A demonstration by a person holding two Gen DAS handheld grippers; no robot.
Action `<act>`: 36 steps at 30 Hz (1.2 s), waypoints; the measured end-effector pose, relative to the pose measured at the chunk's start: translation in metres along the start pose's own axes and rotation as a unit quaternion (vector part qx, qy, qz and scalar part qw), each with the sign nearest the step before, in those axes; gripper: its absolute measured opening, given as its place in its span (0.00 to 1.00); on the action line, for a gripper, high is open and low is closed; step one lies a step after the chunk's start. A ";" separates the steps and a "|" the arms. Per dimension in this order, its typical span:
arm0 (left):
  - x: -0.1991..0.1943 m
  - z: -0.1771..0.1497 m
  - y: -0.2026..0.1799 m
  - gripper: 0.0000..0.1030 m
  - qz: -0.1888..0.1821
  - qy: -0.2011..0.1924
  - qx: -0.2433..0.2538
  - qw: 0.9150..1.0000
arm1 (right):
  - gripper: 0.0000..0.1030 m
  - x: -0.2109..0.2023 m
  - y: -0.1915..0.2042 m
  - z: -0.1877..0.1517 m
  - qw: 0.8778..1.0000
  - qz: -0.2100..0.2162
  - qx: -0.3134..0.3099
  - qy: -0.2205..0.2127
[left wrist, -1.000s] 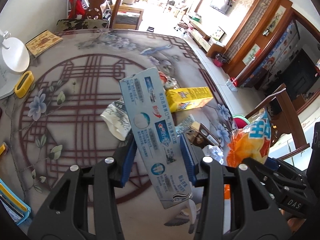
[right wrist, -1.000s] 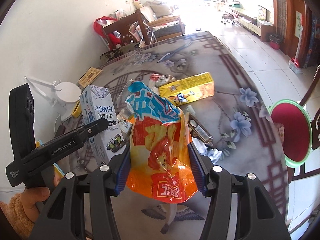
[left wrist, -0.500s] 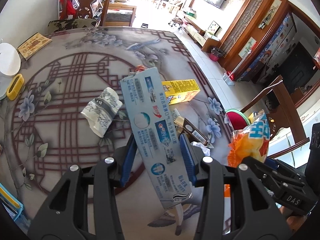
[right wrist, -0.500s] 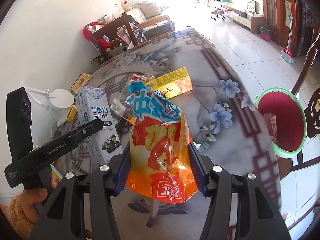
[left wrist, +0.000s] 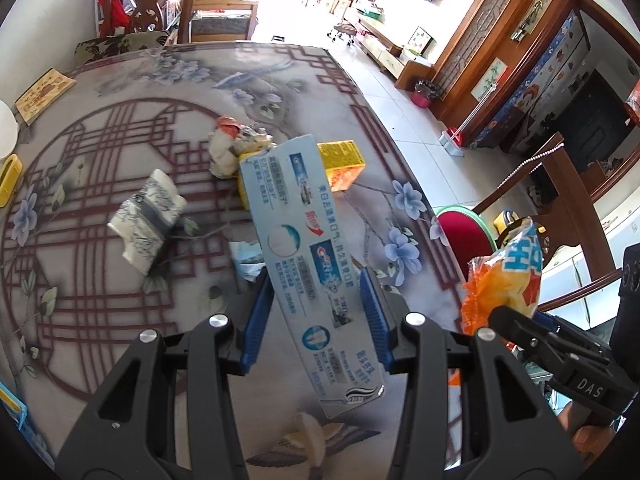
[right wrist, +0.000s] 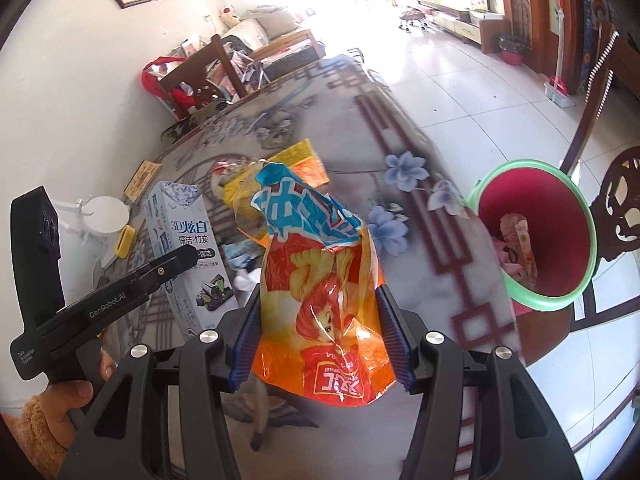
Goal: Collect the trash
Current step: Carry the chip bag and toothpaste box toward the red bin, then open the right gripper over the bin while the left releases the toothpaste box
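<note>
We found the left gripper clamped on a toothpaste box. The right gripper clamped a snack bag near the bin.

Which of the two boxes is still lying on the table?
The yellow box, flat on the table; the blue toothpaste box is held in the left gripper.

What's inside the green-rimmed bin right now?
The bin beside the table holds a pale wrapper and some pink scraps. Its near wall hides the bottom, so anything deeper can't be seen.
</note>
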State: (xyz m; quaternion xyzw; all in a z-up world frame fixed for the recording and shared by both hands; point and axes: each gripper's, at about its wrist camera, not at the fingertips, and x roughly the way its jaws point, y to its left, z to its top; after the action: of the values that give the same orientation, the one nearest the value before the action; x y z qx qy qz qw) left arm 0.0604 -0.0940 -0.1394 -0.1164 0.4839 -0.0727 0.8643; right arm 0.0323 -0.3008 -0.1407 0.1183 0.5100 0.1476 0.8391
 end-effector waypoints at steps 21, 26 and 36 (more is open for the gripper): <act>0.043 0.019 -0.106 0.41 -0.024 0.014 0.050 0.998 | 0.52 -0.032 -0.146 0.038 0.994 -0.064 0.080 -0.027; 0.050 0.023 -0.132 0.40 -0.027 0.016 0.062 0.998 | 0.53 -0.030 -0.176 0.054 0.993 -0.078 0.083 -0.030; 0.068 0.039 -0.189 0.39 -0.051 0.015 0.103 0.993 | 0.79 -0.033 -0.237 0.069 0.987 -0.092 0.118 -0.048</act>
State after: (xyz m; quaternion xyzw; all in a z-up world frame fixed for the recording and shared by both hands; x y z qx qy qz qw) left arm 0.1272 -0.2872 -0.1240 -0.0501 0.4798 -0.1680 0.8597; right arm 0.1092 -0.5361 -0.1649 0.1763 0.4913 0.0021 0.8529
